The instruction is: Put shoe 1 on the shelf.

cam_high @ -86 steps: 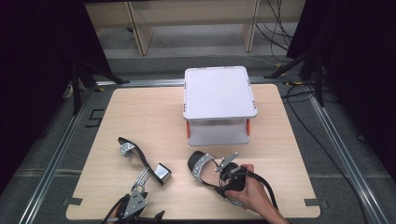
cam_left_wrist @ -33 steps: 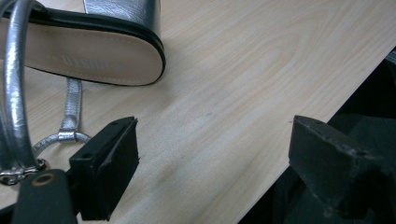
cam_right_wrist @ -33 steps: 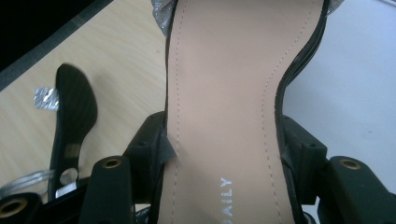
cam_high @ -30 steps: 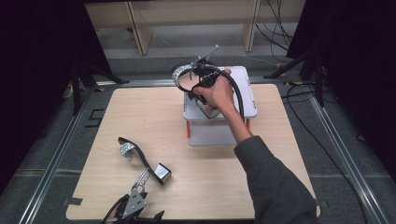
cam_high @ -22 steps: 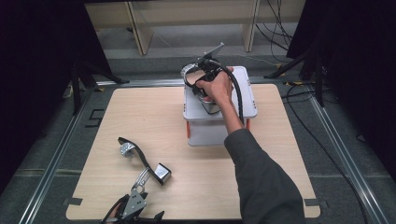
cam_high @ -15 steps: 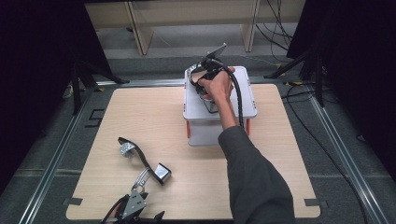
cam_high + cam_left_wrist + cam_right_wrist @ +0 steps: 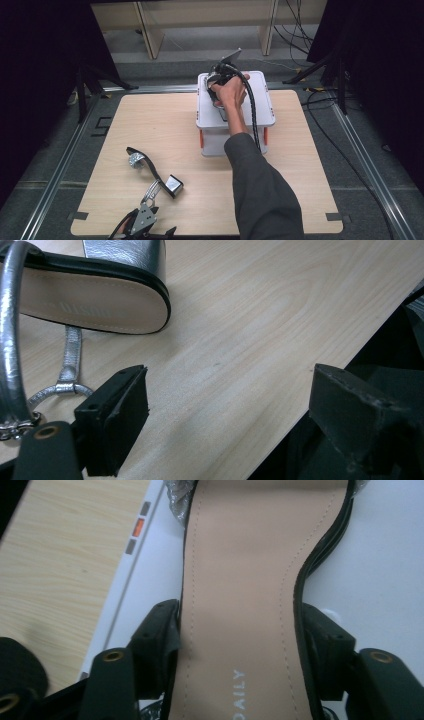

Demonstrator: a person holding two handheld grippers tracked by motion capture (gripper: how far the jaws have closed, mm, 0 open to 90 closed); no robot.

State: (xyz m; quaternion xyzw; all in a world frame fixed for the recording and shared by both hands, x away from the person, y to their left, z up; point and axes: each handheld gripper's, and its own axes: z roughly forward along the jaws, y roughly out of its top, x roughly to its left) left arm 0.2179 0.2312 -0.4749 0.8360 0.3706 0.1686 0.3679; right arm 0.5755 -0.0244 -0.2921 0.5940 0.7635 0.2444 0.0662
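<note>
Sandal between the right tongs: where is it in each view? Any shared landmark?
High view: sandal top centre, on the white box, under the hand.
Right gripper view: centre, between the right tongs, whose jaws have just been opening.
Left gripper view: that is the other sandal.
Shared landmark: wooden table.

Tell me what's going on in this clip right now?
A person is moving a pair of high-heeled sandals onto a white lidded box at the far side of the wooden table. The right gripper has one sandal between its jaws on the box lid; the jaws have just been opening, so it looks like a release. The other sandal lies on the table near the left gripper, which rests open beside it.
</note>
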